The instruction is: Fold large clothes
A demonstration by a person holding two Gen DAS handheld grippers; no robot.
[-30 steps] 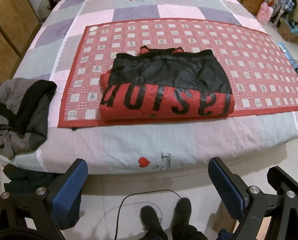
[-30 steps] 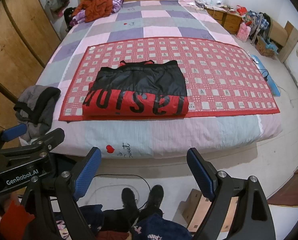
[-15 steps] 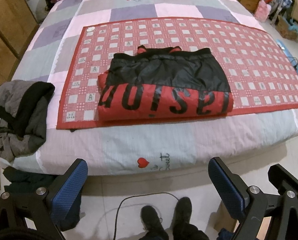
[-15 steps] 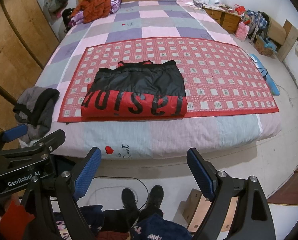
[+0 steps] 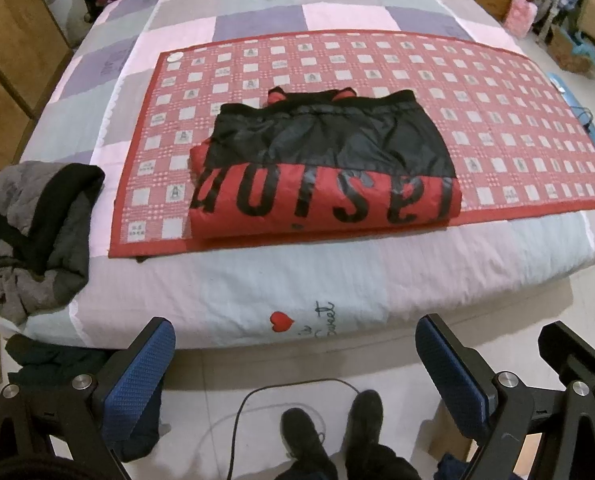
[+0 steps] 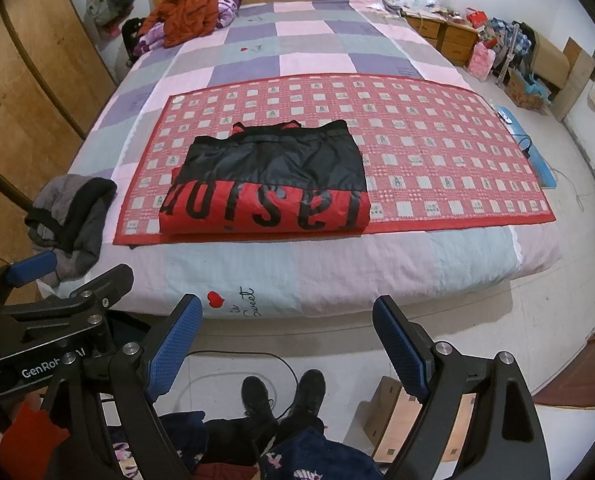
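Observation:
A red and black jacket (image 5: 321,168) with large black letters lies folded into a rectangle on a red checked mat (image 5: 497,120) on the bed; it also shows in the right wrist view (image 6: 267,184). My left gripper (image 5: 295,360) is open and empty, held back over the floor short of the bed's near edge. My right gripper (image 6: 287,340) is open and empty too, likewise over the floor. The left gripper's body shows at the left of the right wrist view (image 6: 53,336).
A grey and black garment (image 5: 33,232) lies heaped on the bed's near left corner. More clothes (image 6: 185,12) are piled by the headboard. Wooden wardrobes (image 6: 21,92) stand at left. Cluttered drawers (image 6: 449,36) stand at right. The person's feet (image 5: 329,436) and a cable are on the floor below.
Both grippers have drawn slightly back and up from the bed, so the view has shifted a little. The folded jacket has not moved.

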